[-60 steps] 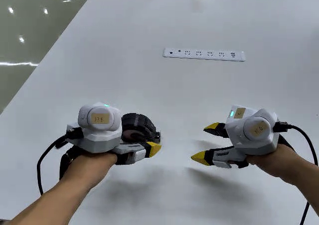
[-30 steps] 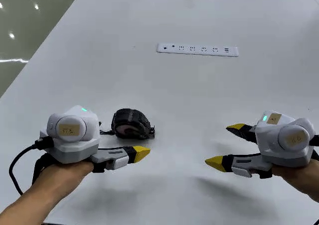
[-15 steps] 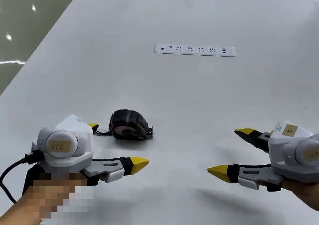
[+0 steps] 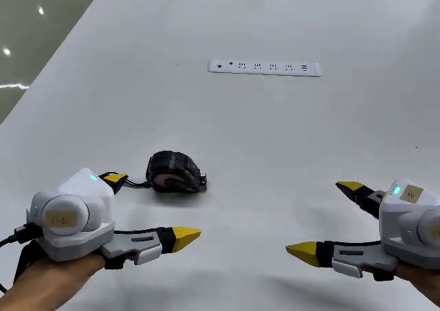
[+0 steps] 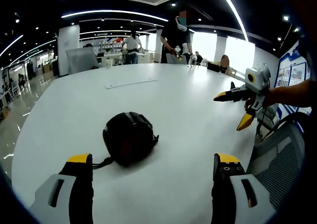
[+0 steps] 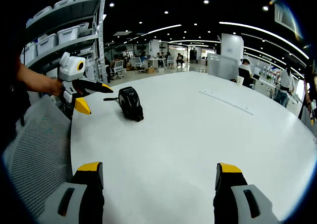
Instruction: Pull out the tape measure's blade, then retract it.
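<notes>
As the round black tape measure point(image 4: 173, 172) lies centre-left on the white table point(image 4: 275, 132), the left gripper point(image 4: 152, 206), lower left, gapes empty. The right gripper point(image 4: 324, 218), lower right, does likewise.

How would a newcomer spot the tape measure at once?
Start at the big white table. A long white power strip lies far back; nearer, ahead of the left gripper, sits the tape measure. It is the only dark, rounded thing lying there, with a short strap.
</notes>
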